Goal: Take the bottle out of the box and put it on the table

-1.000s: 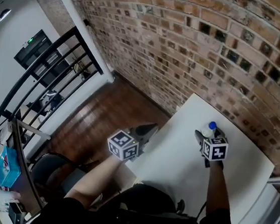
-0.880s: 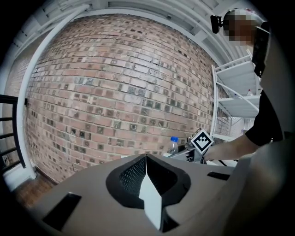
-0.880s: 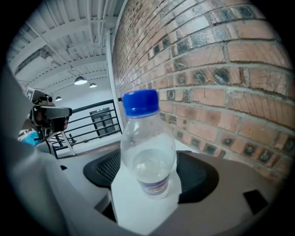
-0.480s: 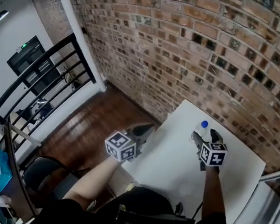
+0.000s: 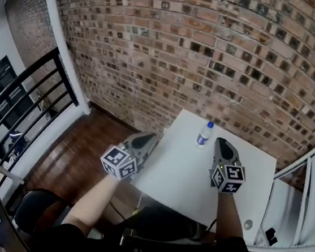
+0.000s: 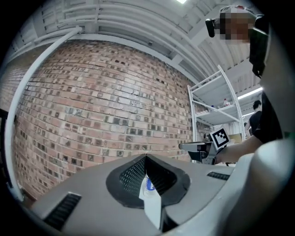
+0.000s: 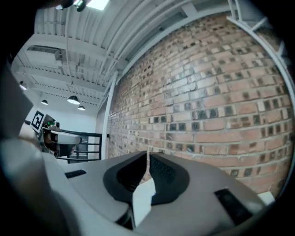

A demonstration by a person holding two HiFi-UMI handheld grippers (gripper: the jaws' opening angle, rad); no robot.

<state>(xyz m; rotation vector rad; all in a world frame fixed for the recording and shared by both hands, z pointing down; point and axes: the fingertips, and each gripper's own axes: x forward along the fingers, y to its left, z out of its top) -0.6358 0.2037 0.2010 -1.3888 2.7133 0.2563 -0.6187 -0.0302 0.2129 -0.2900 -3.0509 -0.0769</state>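
The bottle (image 5: 204, 135) stands upright on the white table (image 5: 177, 173), near the table's far edge, blue cap on top, and nothing touches it. I see no box anywhere on or beside the table in any view, so I judge the take-out and the set-down as done: what is in hand now is the getaway, not the placing.

My right gripper (image 5: 221, 143) hangs above the table, towards its far right part. Its jaws have just been closing and are now pressed together with nothing between them but their own pads. My left gripper (image 5: 149, 136) sits over the table's left edge, half off the table, jaws also pressed together and empty. Both point roughly level towards the brick wall (image 5: 212, 55) beyond the table's far side.

The next move, as I read it, asks little. I should keep both tools off the table's far edge so that I don't knock a light, tall bottle over, and draw them towards the table's near side. The risk is a sideways brush from my right tool, which is the closer one.
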